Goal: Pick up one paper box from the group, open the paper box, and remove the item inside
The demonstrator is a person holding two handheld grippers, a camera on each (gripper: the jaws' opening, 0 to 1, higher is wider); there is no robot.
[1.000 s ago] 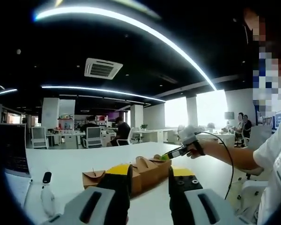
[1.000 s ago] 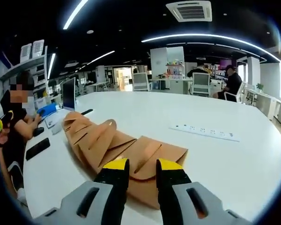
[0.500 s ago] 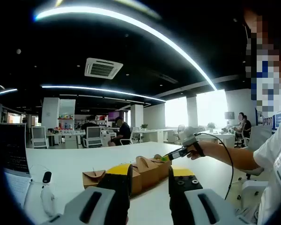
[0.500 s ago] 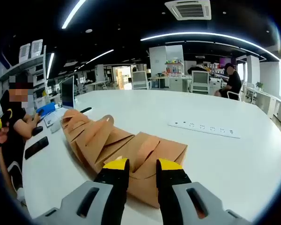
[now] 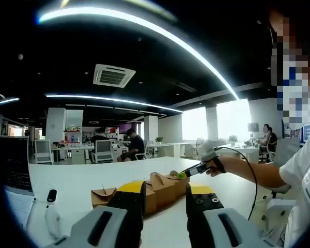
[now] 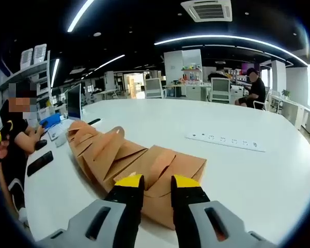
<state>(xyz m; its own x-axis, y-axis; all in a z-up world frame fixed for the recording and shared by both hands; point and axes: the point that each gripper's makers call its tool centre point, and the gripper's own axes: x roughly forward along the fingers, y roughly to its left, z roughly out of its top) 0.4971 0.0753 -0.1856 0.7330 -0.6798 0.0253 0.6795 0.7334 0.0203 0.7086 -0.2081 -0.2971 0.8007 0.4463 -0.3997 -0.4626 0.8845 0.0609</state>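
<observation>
A row of brown paper boxes (image 6: pixel 113 152) lies on the white table (image 6: pixel 258 181), running from near my right gripper back to the left. My right gripper (image 6: pixel 156 182) stands open right over the nearest box (image 6: pixel 175 168), whose top flap rises between the yellow-tipped jaws. In the left gripper view the same row of boxes (image 5: pixel 160 187) sits beyond my left gripper (image 5: pixel 165 190), which is open and holds nothing. A hand holds the right gripper (image 5: pixel 188 170) at the row's right end.
A white power strip (image 6: pixel 225 143) lies on the table to the right of the boxes. A seated person (image 6: pixel 15 134), a laptop (image 6: pixel 75 102) and a phone (image 6: pixel 40 163) are at the left. A dark screen (image 5: pixel 13 165) stands left of my left gripper.
The right gripper's jaws have narrowed slightly over the nearest box and the view has edged closer. The left gripper has not moved.
</observation>
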